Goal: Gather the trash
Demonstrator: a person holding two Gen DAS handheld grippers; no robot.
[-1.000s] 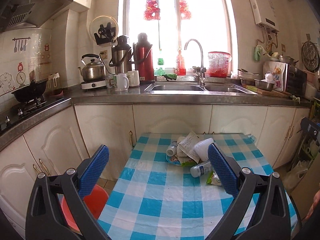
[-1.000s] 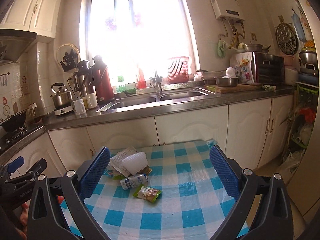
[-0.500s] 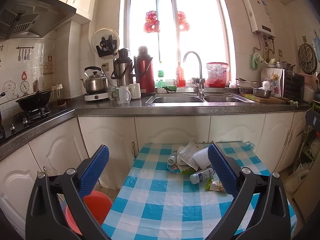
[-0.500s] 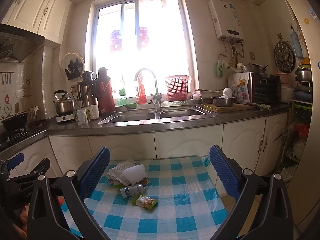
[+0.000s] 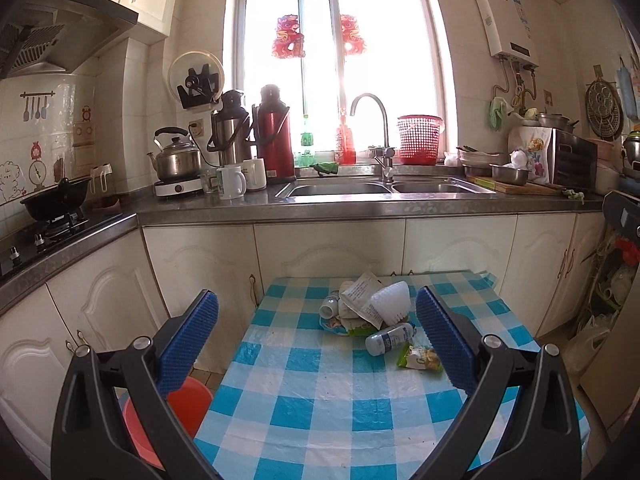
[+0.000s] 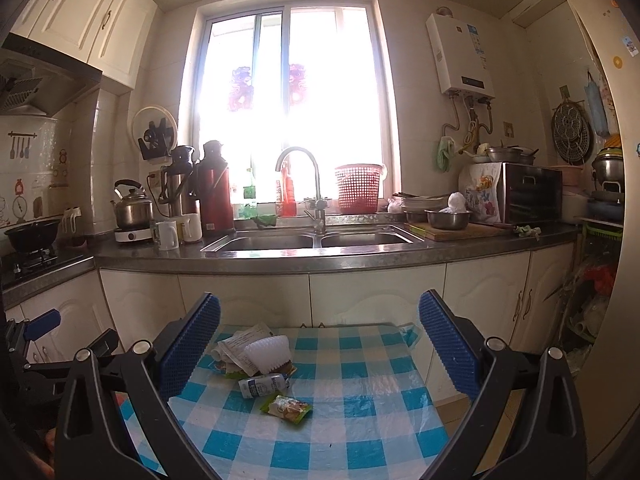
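**Two open claws above a trash heap, nothing yet picked**

Two claws hang above the checked table (image 5: 320, 400), both spread wide and empty. The step in hand, judged from the layout, is the first pick. It is best done by lowering one claw over a loose piece at the heap's near edge, so the jaws straddle it cleanly without dragging the plastic cover.

Left to right: the red bin (image 5: 176, 412) sits on the floor behind the left claw's (image 5: 316, 332) left jaw. Ahead of that claw, toward its right jaw, lies the heap: a small bottle (image 5: 329, 307), paper (image 5: 362, 296) and a white cup (image 5: 390, 296), then a lying bottle (image 5: 390, 338) and a snack wrapper (image 5: 420, 358) just beside the right jaw. From the right claw (image 6: 320, 340), the heap lies ahead toward its left jaw, the wrapper nearest.
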